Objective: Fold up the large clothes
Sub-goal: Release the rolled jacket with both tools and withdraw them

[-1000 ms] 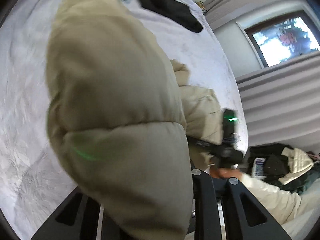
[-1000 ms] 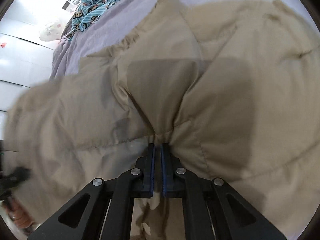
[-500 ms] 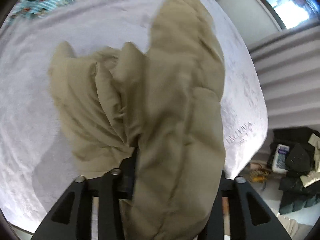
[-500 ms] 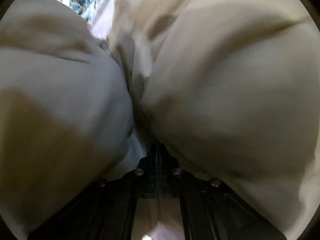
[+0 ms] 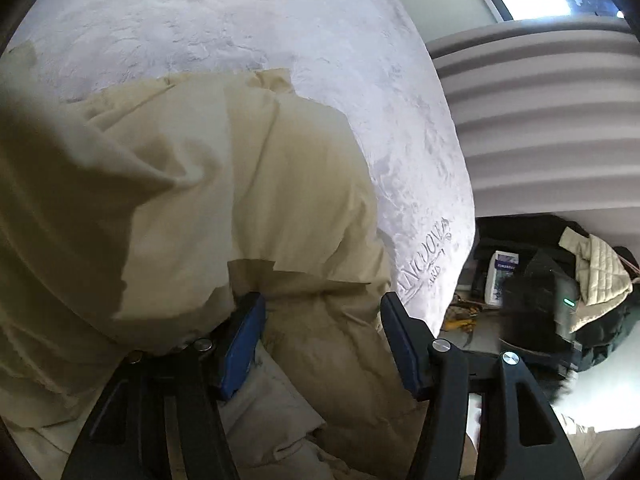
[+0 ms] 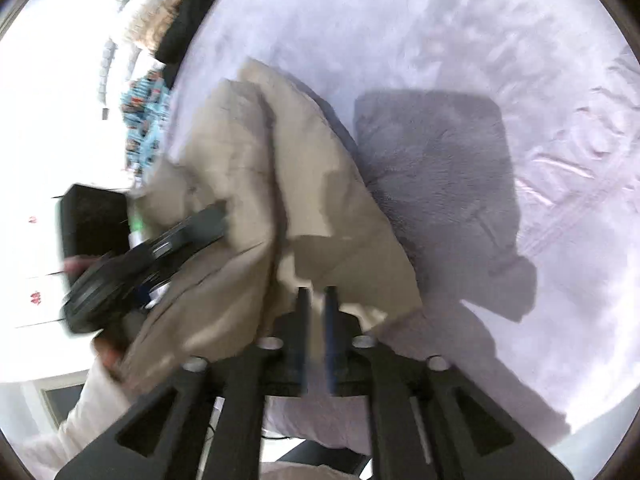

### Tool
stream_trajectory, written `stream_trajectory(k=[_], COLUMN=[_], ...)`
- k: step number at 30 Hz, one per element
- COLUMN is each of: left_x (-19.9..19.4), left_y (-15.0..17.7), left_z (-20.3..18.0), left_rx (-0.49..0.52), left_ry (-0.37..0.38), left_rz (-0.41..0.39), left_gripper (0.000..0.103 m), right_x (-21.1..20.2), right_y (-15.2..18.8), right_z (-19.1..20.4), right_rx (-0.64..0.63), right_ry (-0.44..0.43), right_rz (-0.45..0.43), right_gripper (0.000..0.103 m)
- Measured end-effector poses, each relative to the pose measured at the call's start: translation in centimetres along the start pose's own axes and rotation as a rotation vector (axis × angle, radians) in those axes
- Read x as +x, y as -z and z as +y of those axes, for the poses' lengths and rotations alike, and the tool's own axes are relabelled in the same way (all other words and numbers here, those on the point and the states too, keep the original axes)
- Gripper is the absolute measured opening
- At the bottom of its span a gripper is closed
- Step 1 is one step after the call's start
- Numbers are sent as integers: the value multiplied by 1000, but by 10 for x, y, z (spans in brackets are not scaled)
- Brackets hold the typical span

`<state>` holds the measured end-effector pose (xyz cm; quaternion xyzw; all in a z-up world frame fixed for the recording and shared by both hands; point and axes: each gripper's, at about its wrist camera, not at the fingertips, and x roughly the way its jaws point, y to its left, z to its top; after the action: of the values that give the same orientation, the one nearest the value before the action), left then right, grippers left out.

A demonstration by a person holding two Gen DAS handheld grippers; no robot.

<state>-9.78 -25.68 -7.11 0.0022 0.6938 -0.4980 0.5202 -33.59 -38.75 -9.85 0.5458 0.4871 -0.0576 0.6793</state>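
On the lilac bedspread (image 5: 360, 80) the beige puffer jacket (image 5: 200, 200) now lies bunched, no longer lifted. Left gripper (image 5: 320, 340) has sprung wide open, fabric loose between fingers; right gripper (image 6: 314, 312) nearly closed, grip unclear. Fold laid; release next.

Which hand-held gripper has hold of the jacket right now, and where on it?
Left hand-held gripper: open, fabric of the jacket lies between its fingers, unclamped. Right hand-held gripper: nearly closed at the jacket's near edge; blur hides whether it pinches.
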Motion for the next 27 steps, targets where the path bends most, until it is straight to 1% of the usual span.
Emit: stream_trajectory(k=[1,2,3,4,5,7,8,9,10,11,12,13,14,15,16,18,19,20,21,22,23,24,25,26,27], left_x=[0,0,-1,-2,-4,-10,-19,-34,-43,-58,-74,-93,-111,-126,-138,-163,-169,-173,-168,-159,-157,-153,-150,-148,-145], left_y=[1,2,3,3,3,4,6,9,6,9,12,17,23,28,32,44,49,53,54,55,57,59,60,60,59], left_z=[-2,-3,-5,-6,-9,-14,-21,-29,-34,-39,-41,-39,-33,-21,-8,42,62,88,107,126,138,148,150,152,151], left_rx=[3,6,8,10,16,36,58,86,105,128,145,153,147,120,87,-57,-110,-170,-212,-263,-295,-324,-335,-334,-326], left_ry=[-7,-11,-15,-24,-34,-69,-85,-92,-99,-116,-142,-183,-225,-277,-311,-376,-397,-423,-441,-437,-413,-387,-374,-367,-365], left_rz=[0,1,0,-4,-11,-40,-71,-114,-150,-198,-249,-312,-362,-404,-430,-472,-482,-490,-485,-470,-464,-470,-477,-483,-488], left_gripper=[61,61,61,61,61,61,61,61,61,61,61,61,61,61,61,61,61,61,61,61,62,62,62,62,62], right_x=[-10,-20,-29,-33,-34,-31,-26,-14,-8,-1,11,20,27,34,36,33,32,33,34,33,28,18,6,-9,-28], right_y=[2,6,12,17,19,17,23,20,22,20,16,13,11,8,8,7,5,4,-1,-6,-9,-9,-10,-10,-11], right_z=[3,6,16,24,32,37,36,40,38,38,40,45,45,44,45,49,46,40,32,27,27,30,35,44,61], right_rx=[-22,-51,-98,-126,-140,-126,-112,-98,-85,-72,-56,-47,-43,-53,-91,-222,-268,-283,-259,-233,-218,-220,-234,-257,-299], right_ry=[-27,-54,-95,-124,-161,-221,-236,-234,-209,-188,-163,-138,-104,-43,20,159,206,228,227,209,176,159,148,133,91], right_rz=[-12,-23,-33,-24,-1,35,45,57,56,58,61,62,70,78,61,20,11,18,36,52,57,48,32,3,-28], right_gripper=[74,93,93,93,93,93,93,93,92,89,81,45,21,10,10,9,9,9,9,9,9,10,14,15,17])
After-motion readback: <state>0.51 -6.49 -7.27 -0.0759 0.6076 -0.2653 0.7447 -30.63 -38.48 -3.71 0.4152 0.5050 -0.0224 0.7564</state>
